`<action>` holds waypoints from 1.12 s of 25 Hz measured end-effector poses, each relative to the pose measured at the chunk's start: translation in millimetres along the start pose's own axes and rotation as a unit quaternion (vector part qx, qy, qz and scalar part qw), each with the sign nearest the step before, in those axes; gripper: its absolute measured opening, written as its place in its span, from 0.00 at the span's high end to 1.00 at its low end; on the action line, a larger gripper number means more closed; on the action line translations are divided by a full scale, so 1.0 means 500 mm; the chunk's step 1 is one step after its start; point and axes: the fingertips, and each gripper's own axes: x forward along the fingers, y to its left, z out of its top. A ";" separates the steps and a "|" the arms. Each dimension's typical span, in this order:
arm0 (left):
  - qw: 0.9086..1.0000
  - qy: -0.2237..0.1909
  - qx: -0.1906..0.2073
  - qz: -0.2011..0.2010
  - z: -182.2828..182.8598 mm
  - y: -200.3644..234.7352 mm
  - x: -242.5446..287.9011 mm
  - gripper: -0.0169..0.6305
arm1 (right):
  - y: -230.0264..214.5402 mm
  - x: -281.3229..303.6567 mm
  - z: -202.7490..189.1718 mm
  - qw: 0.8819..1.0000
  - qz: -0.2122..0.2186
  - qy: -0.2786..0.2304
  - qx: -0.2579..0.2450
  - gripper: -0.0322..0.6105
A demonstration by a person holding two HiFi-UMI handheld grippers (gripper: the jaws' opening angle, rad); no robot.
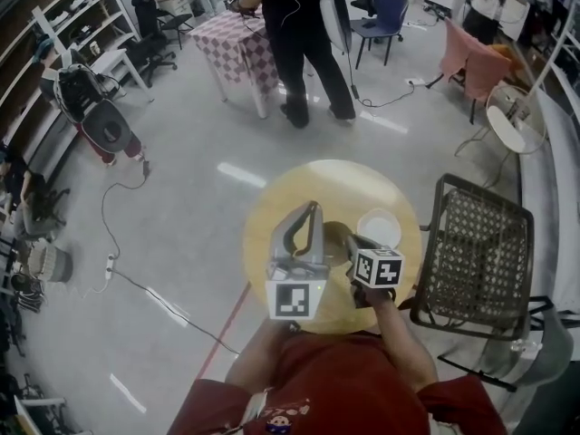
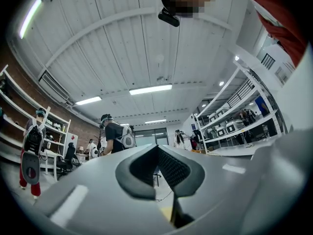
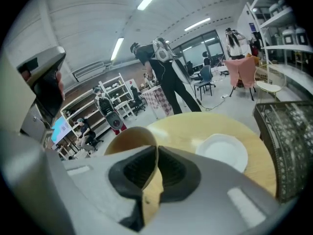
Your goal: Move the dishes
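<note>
The right tool [image 3: 156, 151] is clamped on the rim of a tan round bowl [image 3: 128, 140], holding it over the round yellow table [image 3: 195, 124]. A white round plate [image 3: 222, 152] lies on the table nearby. The left tool [image 2: 157, 153] is closed on nothing and tilts upward.

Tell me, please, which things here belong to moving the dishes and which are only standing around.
Job: tan bowl, held at its rim by the right gripper; white plate on the round table; left gripper, shut, empty.
Lying about: wire chair; checkered table; blue chair.
</note>
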 end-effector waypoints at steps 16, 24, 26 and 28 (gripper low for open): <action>0.998 -0.003 -0.041 -0.046 -0.008 -0.080 0.024 0.96 | -0.040 -0.156 0.125 0.991 -0.037 -0.121 0.038 0.92; 0.994 -0.011 -0.063 -0.091 -0.003 -0.143 0.034 0.96 | -0.088 -0.226 0.130 0.983 -0.074 -0.153 0.066 0.92; 0.992 -0.010 -0.069 -0.103 -0.002 -0.160 0.039 0.96 | -0.098 -0.245 0.135 0.981 -0.086 -0.162 0.066 0.92; 0.990 -0.007 -0.076 -0.116 -0.003 -0.178 0.042 0.96 | -0.110 -0.266 0.134 0.978 -0.098 -0.172 0.070 0.92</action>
